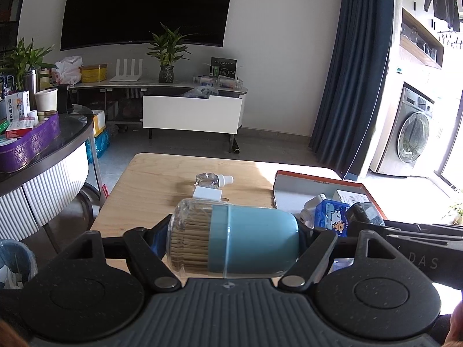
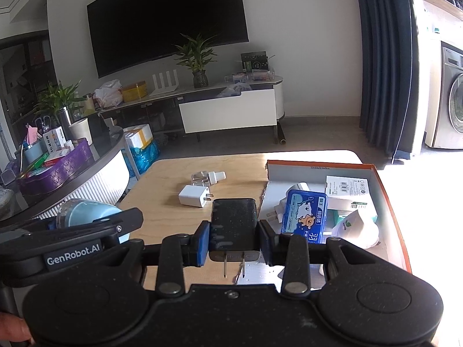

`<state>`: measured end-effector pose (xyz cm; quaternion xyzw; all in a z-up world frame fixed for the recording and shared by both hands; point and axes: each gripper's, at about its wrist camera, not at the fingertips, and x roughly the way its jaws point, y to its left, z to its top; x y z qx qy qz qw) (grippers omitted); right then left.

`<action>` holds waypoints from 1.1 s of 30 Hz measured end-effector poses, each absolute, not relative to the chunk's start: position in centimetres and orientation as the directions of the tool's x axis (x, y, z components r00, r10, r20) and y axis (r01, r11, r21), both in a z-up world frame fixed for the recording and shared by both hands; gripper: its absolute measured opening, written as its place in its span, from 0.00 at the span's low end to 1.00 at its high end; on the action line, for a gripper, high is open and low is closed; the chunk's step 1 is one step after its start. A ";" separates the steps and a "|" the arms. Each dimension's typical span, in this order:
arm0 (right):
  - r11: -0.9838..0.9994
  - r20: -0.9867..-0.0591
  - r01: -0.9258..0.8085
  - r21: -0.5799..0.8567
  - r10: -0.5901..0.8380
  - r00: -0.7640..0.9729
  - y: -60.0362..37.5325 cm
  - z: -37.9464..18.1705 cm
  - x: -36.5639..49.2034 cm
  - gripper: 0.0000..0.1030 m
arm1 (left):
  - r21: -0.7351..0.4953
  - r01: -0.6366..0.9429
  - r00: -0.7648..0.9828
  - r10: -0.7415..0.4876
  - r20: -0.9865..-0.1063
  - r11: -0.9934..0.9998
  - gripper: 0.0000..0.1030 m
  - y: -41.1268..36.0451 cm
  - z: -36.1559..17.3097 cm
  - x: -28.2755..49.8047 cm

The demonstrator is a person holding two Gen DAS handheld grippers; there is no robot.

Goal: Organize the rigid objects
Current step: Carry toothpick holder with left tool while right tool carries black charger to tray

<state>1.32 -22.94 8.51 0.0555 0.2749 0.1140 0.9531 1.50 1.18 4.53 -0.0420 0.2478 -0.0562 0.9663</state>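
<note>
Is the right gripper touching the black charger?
Touching. The right wrist view shows the right gripper with both blue pads pressed against the black charger.

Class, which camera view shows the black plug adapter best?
The right wrist view: the black plug adapter sits whole between the right gripper, prongs toward the camera. The left wrist view shows only a corner of it by the box.

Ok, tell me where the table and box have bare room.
Bare wood lies left of the white charger and small clear bottle, out to the table edge. The box is crowded; only its floor by the far-left wall, beyond the blue case, looks bare.
</note>
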 end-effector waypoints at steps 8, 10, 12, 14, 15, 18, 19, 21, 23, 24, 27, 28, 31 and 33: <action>0.973 -0.503 -0.149 0.175 0.218 0.836 -24.6 8.6 1.0 0.42 | -0.109 0.122 0.866 -0.160 -0.474 0.987 0.77 0.1 4.6 1.5; 0.974 -0.502 -0.143 0.174 0.213 0.839 -24.9 8.7 0.9 0.42 | -0.108 0.130 0.865 -0.166 -0.473 0.986 0.77 -0.1 4.6 1.5; 0.975 -0.502 -0.134 0.176 0.206 0.840 -25.3 8.6 0.9 0.42 | -0.109 0.139 0.863 -0.174 -0.475 0.984 0.77 -0.3 4.5 1.7; 0.976 -0.502 -0.125 0.177 0.199 0.842 -25.6 8.6 0.9 0.42 | -0.108 0.148 0.861 -0.181 -0.476 0.983 0.77 -0.6 4.5 1.7; 0.977 -0.501 -0.119 0.177 0.194 0.843 -25.8 8.6 0.8 0.42 | -0.105 0.153 0.860 -0.185 -0.476 0.983 0.77 -0.8 4.4 1.7; 0.978 -0.498 -0.107 0.179 0.184 0.848 -26.4 8.6 0.7 0.42 | -0.105 0.167 0.857 -0.197 -0.476 0.980 0.77 -1.1 4.4 1.8; 0.979 -0.498 -0.102 0.178 0.178 0.849 -26.6 8.6 0.6 0.42 | -0.106 0.169 0.857 -0.199 -0.475 0.980 0.77 -1.3 4.5 1.8; 0.979 -0.498 -0.092 0.180 0.171 0.850 -27.0 8.6 0.6 0.42 | -0.105 0.176 0.857 -0.205 -0.472 0.979 0.77 -1.6 4.5 1.9; 0.980 -0.499 -0.080 0.183 0.162 0.851 -27.5 8.5 0.6 0.42 | -0.103 0.186 0.857 -0.213 -0.470 0.977 0.77 -2.0 4.5 2.0; 0.980 -0.500 -0.073 0.184 0.158 0.852 -27.8 8.4 0.5 0.42 | -0.101 0.192 0.856 -0.217 -0.470 0.976 0.77 -2.2 4.5 2.0; 0.981 -0.503 -0.055 0.188 0.145 0.852 -28.5 8.2 0.6 0.42 | -0.095 0.210 0.851 -0.230 -0.472 0.973 0.77 -2.7 4.4 2.2; 0.981 -0.504 -0.050 0.189 0.141 0.852 -28.8 8.2 0.6 0.42 | -0.092 0.216 0.849 -0.234 -0.473 0.972 0.77 -2.9 4.3 2.3; 0.980 -0.507 -0.034 0.194 0.130 0.852 -29.5 8.0 0.6 0.42 | -0.086 0.235 0.843 -0.247 -0.478 0.968 0.77 -3.5 4.1 2.5; 0.980 -0.509 -0.022 0.196 0.121 0.852 -30.0 7.8 0.7 0.42 | -0.089 0.246 0.837 -0.257 -0.483 0.965 0.77 -3.9 3.9 2.7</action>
